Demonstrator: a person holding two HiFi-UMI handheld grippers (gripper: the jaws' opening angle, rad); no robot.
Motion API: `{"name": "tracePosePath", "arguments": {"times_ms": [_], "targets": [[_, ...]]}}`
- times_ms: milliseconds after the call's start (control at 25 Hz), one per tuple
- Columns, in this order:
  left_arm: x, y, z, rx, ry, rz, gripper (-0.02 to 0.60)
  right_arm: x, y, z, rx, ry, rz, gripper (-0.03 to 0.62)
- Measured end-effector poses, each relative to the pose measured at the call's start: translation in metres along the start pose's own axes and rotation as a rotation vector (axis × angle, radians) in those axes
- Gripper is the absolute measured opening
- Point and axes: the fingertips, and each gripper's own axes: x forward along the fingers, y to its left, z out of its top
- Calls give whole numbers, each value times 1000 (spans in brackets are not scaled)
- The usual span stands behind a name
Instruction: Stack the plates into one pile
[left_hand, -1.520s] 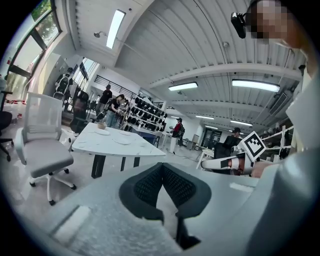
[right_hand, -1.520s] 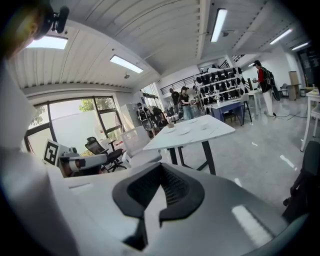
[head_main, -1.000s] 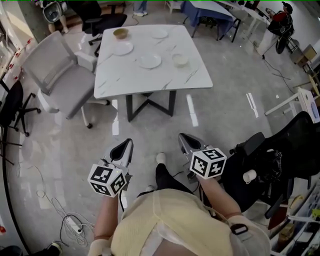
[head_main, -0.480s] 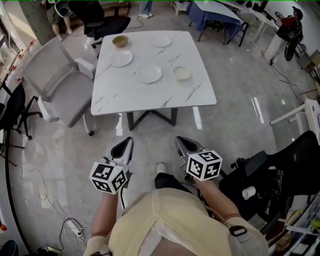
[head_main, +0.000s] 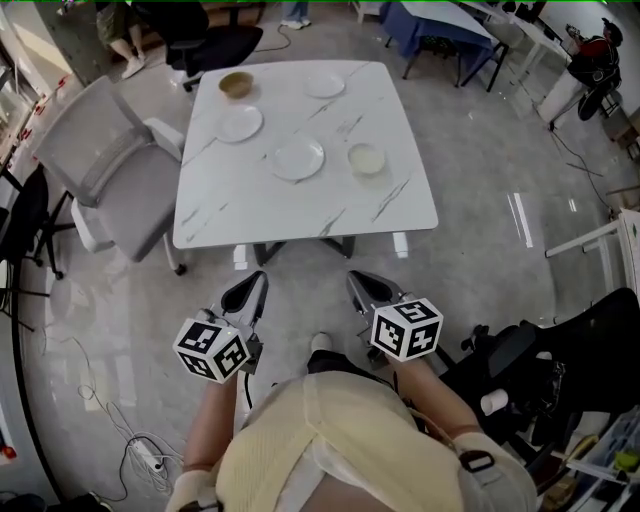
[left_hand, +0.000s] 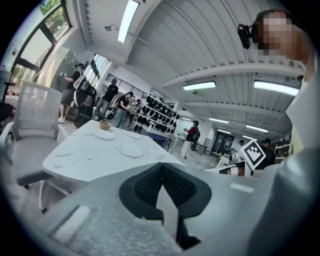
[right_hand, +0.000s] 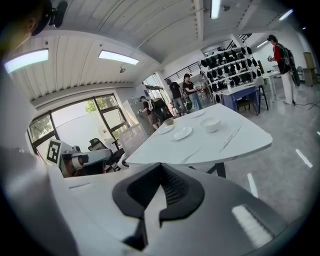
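Three white plates lie apart on the white marble table (head_main: 250, 205): one in the middle (head_main: 298, 158), one to the left (head_main: 240, 124), one at the far side (head_main: 324, 85). A brown bowl (head_main: 236, 84) and a white bowl (head_main: 366, 158) stand there too. My left gripper (head_main: 247, 293) and right gripper (head_main: 365, 288) hover over the floor just short of the table's near edge. Both are shut and hold nothing. In the left gripper view the shut pads (left_hand: 162, 167) point at the middle plate (left_hand: 131, 150). The right gripper view shows that plate (right_hand: 182, 133) and the white bowl (right_hand: 210, 124).
A grey chair (head_main: 105, 165) stands at the table's left side and a black office chair (head_main: 210, 40) behind it. Another black chair (head_main: 545, 340) is close on my right. Cables (head_main: 140, 450) lie on the floor at lower left. People stand in the background.
I have walked toward the table with both grippers held out. The table now sits lower and nearer in the head view. Both grippers stayed shut.
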Motion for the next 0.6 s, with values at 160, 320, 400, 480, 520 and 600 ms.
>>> {"name": "tracePosePath", "arguments": {"times_ms": [160,320,400,480,520,600], "targets": [[22,13,7,55,10,47,0,13,-16,18,-10,-20,15,2],[44,28,14,68,20,109,0,29,-31,33,-12,-22,35,3],[53,34,20,69,14,129,0,37,-36,39,-6,-20,45,3],[60,40,26,66,12,143,32,46,-38,42,2,-15,54,3],[63,44,28,66,15,150,55,51,-38,42,5,-10,58,3],[70,54,31,69,25,161,87,61,-37,41,6,5,67,3]]}}
